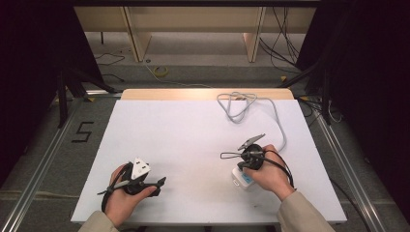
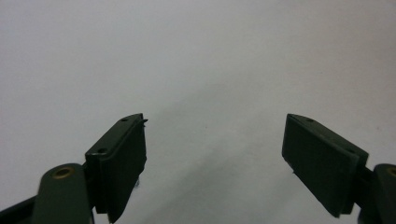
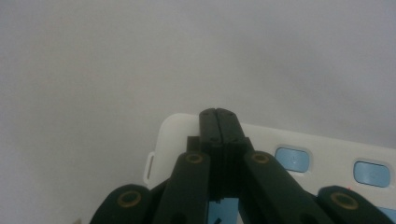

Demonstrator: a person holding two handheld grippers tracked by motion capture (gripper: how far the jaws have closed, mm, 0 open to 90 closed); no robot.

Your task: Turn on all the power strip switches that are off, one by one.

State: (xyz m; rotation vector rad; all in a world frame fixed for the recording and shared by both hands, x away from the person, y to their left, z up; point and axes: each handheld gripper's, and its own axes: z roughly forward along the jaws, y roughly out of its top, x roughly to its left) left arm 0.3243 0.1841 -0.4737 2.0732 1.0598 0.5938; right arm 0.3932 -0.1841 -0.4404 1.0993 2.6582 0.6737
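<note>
Tools [image 1: 159,182] [image 1: 240,166]: two; power strip [image 3: 327,161]: one

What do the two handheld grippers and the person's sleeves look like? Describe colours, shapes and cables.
Both the left gripper and right gripper are black with flat rectangular jaws and brass-coloured pivot rivets. Each carries a grey three-cornered plate and trails thin black cables. The sleeves are beige.

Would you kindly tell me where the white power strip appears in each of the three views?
High view: power strip at lower right, under the right gripper.
Left gripper view: not in this picture.
Right gripper view: power strip at lower right, beneath the closed jaws.
Shared landmark: white table.
</note>
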